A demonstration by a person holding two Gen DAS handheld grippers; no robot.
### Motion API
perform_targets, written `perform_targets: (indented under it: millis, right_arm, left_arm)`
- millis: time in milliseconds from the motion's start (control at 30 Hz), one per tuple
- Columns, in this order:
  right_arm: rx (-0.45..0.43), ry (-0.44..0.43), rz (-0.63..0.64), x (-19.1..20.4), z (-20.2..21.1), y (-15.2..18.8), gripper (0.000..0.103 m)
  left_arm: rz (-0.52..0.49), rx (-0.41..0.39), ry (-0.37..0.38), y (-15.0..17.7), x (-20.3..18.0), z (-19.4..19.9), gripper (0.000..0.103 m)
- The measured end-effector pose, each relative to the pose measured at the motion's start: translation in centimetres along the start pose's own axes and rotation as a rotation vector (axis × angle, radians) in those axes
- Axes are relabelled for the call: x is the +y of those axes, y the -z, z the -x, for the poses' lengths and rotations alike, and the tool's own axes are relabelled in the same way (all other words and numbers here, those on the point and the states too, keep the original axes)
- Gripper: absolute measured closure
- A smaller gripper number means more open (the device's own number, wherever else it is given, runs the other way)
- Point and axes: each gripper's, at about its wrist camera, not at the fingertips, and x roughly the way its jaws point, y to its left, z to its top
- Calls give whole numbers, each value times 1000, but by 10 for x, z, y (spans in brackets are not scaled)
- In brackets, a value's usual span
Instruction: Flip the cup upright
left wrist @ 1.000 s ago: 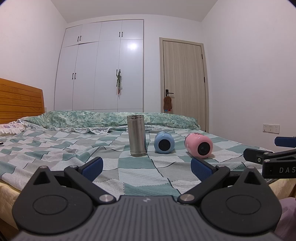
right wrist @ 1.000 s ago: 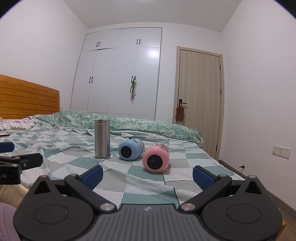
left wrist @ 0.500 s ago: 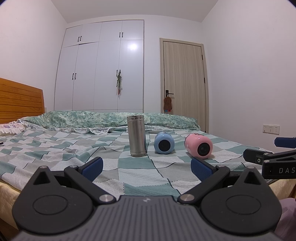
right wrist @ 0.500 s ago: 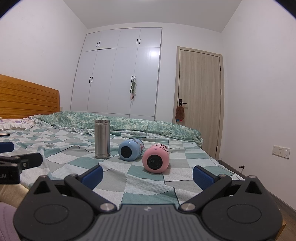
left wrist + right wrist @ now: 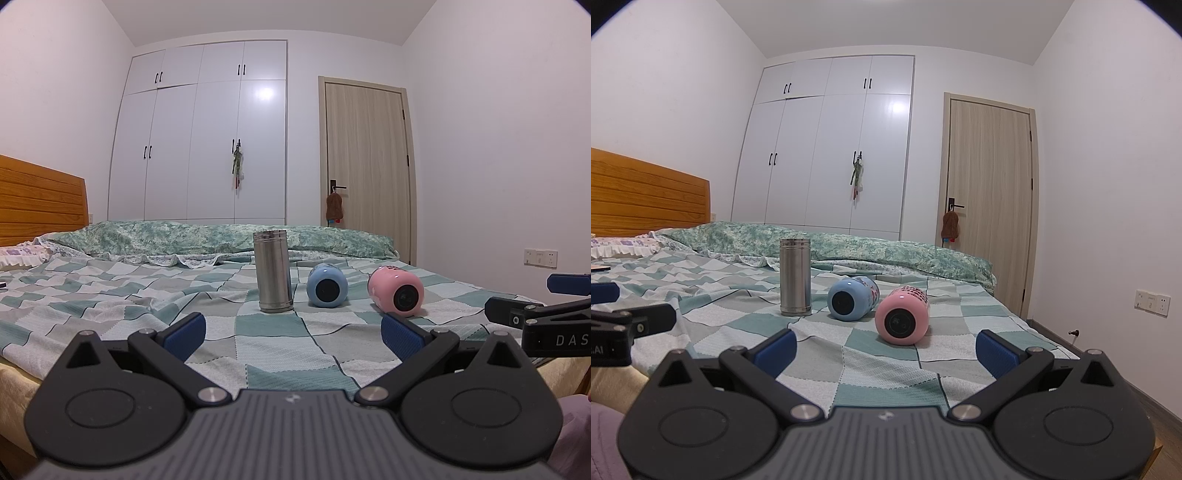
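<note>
The pink cup (image 5: 396, 291) and the blue cup (image 5: 327, 286) are lying on their sides on the checked bed (image 5: 110, 295) beside an upright steel flask (image 5: 273, 271) in the left wrist view, waiting to be stood up, while the left gripper (image 5: 293, 328) is hovering released near the bed's edge, well apart from them. In the right wrist view, the right gripper (image 5: 885, 349) is likewise gaping empty, pointing toward the pink cup (image 5: 903, 316), probably because it lies nearest.

Three cups in row on bed (image 5: 110, 306): steel cup (image 5: 272, 270) upright at left, blue cup (image 5: 327, 286) toppled beside it, pink cup (image 5: 397, 291) toppled rightmost, nearer. Wardrobe (image 5: 207, 140) behind bed.
</note>
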Motion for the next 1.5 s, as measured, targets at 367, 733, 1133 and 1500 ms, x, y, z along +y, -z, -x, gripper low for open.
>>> perform_targets:
  millis: [367,733,1133,1500]
  right_arm:
    - [0,0,0,0,0,0,0]
    - [32,-8,-39,-13,-8,-5,0]
    - [47,48,-73,-66,-58,-28,0]
    - [174,24,-96,-123,-146,-57,0]
  left_arm:
    - [1,-1,0,0,0,0,0]
    - [-15,28,41,-5,-5,-10,0]
    - [-36,104,120,-45,-38,-81,0]
    - [-52,255,171,-81,-79,-183,0]
